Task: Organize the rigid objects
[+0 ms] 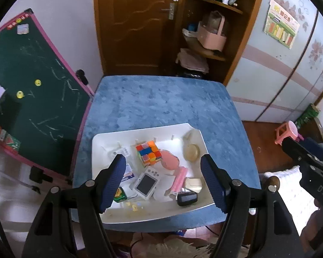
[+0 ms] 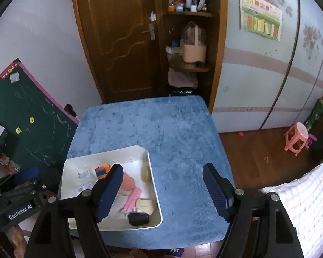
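A white tray (image 1: 105, 142) sits on the near part of the blue-covered table (image 1: 161, 103). It holds a colourful puzzle cube (image 1: 148, 152), a small white camera (image 1: 145, 182), a pink disc (image 1: 170, 161), a pink bar (image 1: 179, 179), a black device (image 1: 187, 198) and a beige round piece (image 1: 191, 152). My left gripper (image 1: 164, 182) hovers open above the tray, nothing between its fingers. My right gripper (image 2: 163, 193) is open over the tray's right rim (image 2: 155, 193) and the bare cloth, also holding nothing. The cube (image 2: 102, 169) and black device (image 2: 138, 218) show beside its left finger.
A green chalkboard easel (image 1: 32, 86) leans at the table's left edge. Behind the table are a wooden door (image 1: 135, 25) and corner shelves with a pink basket (image 1: 212, 36). A wardrobe (image 2: 258, 75) fills the right wall. A pink stool (image 2: 296, 138) stands on the floor.
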Tool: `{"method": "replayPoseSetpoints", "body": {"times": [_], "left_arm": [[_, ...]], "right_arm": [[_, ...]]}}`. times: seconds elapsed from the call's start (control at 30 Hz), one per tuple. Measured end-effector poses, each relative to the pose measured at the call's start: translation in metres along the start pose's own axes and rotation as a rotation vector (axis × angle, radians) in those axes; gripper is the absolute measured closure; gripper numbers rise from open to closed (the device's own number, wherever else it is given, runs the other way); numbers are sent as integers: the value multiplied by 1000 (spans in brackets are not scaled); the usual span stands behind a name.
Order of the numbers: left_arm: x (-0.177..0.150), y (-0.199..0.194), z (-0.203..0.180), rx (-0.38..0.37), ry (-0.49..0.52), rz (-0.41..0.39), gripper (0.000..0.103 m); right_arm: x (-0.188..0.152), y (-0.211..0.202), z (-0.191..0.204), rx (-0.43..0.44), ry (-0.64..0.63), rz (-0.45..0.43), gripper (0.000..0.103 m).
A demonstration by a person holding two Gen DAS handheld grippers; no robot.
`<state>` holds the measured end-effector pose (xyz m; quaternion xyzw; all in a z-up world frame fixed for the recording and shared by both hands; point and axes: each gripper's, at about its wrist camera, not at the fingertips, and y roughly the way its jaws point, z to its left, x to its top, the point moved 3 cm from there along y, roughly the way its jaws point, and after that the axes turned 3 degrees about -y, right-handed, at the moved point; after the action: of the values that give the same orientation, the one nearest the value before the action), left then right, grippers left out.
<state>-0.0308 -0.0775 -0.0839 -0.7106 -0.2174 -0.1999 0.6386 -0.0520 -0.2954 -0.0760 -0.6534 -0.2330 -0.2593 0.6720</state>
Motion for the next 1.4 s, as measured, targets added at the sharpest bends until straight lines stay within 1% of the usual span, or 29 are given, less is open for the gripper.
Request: {"method": "replayPoseSetpoints", "body": {"times": [0.13, 0.4, 0.57, 0.7, 1.07, 1.4], "left_arm": [[-1, -5, 1, 32, -14, -12, 28], [1, -15, 4, 76, -16, -59, 28], [6, -18, 4, 78, -11, -76, 28], [7, -18, 5, 83, -1, -81, 28], [12, -15, 6, 82, -7, -65, 28], [14, -12, 8, 72, 3, -67, 28]], "right_arm": [[3, -6, 3, -3, -31, -27, 22], [8, -9, 10, -6, -63, -37, 22], [8, -8, 18, -19, -93, -43, 22], [9, -9, 19, -22, -93, -54, 22], [13, -8, 19, -36, -88, -60, 22], [17, -5, 21, -45, -79, -65, 22]]}}
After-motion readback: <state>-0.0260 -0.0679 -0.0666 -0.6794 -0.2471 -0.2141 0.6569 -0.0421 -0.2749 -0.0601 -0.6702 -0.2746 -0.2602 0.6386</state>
